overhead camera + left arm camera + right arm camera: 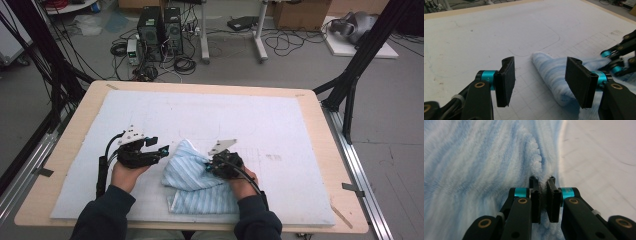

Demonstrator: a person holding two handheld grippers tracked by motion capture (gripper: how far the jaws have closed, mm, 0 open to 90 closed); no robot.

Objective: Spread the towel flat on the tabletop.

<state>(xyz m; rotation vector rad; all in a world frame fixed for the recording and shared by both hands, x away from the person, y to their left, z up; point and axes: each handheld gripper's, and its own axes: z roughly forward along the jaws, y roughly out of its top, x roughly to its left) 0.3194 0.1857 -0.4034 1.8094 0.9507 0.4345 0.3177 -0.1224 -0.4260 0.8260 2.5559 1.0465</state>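
Your right gripper (543, 185) is clenched on a thin ridge of the blue striped towel (197, 182), which lies crumpled near the tabletop's (310, 112) near edge, center. Your left gripper (539, 82) is released, 2 jaws wide apart, just left of the towel's rolled fold. Risk: that pinch is shallow, so a quick pull could slip the fabric free.

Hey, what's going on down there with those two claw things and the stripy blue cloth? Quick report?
Right gripper shut on a fold of the blue striped towel. Left gripper open, holding nothing, beside the towel. White mat around it bare.
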